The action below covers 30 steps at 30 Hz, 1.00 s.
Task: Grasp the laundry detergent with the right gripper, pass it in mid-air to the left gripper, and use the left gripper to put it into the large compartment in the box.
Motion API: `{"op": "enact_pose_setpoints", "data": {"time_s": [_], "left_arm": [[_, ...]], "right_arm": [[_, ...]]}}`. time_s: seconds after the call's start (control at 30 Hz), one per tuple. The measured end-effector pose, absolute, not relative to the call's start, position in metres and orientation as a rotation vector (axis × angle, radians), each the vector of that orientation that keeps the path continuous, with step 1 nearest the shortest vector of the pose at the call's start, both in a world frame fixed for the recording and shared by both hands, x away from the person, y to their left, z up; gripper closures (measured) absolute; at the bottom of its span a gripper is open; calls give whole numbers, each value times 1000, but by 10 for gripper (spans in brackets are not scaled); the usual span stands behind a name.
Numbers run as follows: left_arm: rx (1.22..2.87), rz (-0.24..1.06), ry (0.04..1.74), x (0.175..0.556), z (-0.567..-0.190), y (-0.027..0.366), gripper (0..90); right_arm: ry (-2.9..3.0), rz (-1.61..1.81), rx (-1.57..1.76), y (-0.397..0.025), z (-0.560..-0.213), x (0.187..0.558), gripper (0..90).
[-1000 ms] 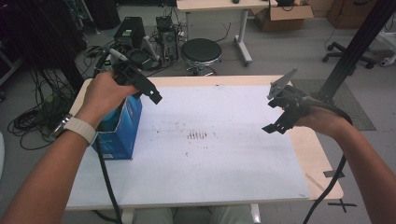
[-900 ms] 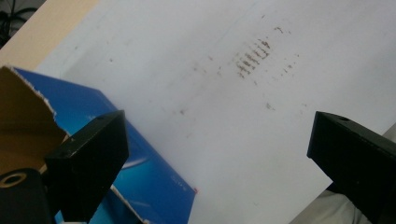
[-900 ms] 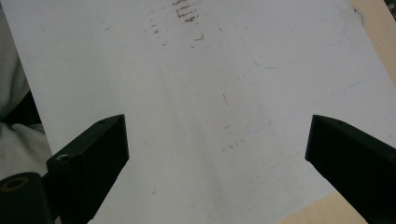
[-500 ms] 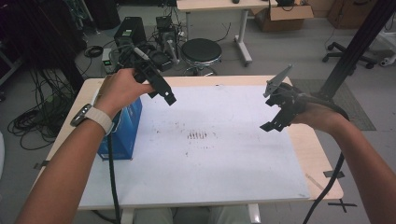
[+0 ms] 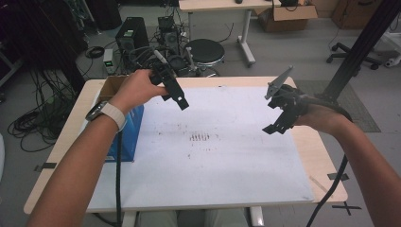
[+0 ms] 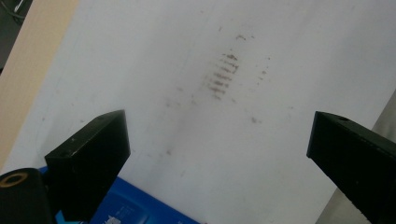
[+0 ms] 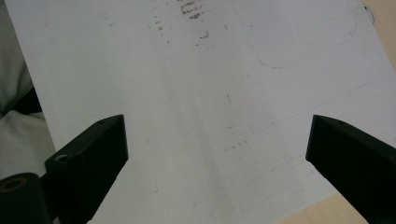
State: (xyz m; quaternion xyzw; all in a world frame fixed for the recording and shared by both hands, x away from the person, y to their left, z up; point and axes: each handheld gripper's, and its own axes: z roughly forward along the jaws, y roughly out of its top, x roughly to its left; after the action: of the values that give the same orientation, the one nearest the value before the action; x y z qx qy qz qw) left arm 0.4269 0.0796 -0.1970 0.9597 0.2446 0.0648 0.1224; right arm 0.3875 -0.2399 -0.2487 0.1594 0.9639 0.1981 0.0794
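Holding both grippers wide open, empty, above the white sheet [image 5: 208,156]: left gripper [image 5: 175,92] near the blue box [image 5: 130,135] at the table's [image 5: 326,179] left edge, right gripper [image 5: 279,111] well apart; stool [image 5: 205,49] beyond.

A sheet lying on a table, a box sitting at its left edge.

The sheet [image 5: 227,156] is covering most of the table [image 5: 326,156]; the box [image 5: 124,137] is standing at the left, the stool [image 5: 205,49] and the computer tower [image 5: 128,35] sitting on the floor behind.
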Motion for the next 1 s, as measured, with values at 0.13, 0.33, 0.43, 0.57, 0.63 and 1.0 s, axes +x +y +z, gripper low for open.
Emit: {"op": "enact_pose_setpoints", "data": {"time_s": [0.13, 0.33, 0.43, 0.57, 0.63, 1.0], "left_arm": [[2817, 193, 672, 426, -198, 72, 66], [2809, 190, 636, 425, -197, 68, 66], [2804, 191, 619, 426, -196, 67, 66], [2783, 190, 606, 426, -195, 66, 65], [2794, 193, 600, 424, -197, 65, 66], [2815, 208, 590, 425, -200, 63, 67]], "right_arm": [[2888, 592, 471, -240, -249, 388, 54], [2890, 588, 456, -238, -248, 387, 55], [2890, 583, 442, -237, -247, 388, 55], [2894, 580, 439, -237, -248, 389, 55], [2894, 582, 444, -237, -248, 390, 55], [2894, 573, 442, -237, -248, 387, 56]]}}
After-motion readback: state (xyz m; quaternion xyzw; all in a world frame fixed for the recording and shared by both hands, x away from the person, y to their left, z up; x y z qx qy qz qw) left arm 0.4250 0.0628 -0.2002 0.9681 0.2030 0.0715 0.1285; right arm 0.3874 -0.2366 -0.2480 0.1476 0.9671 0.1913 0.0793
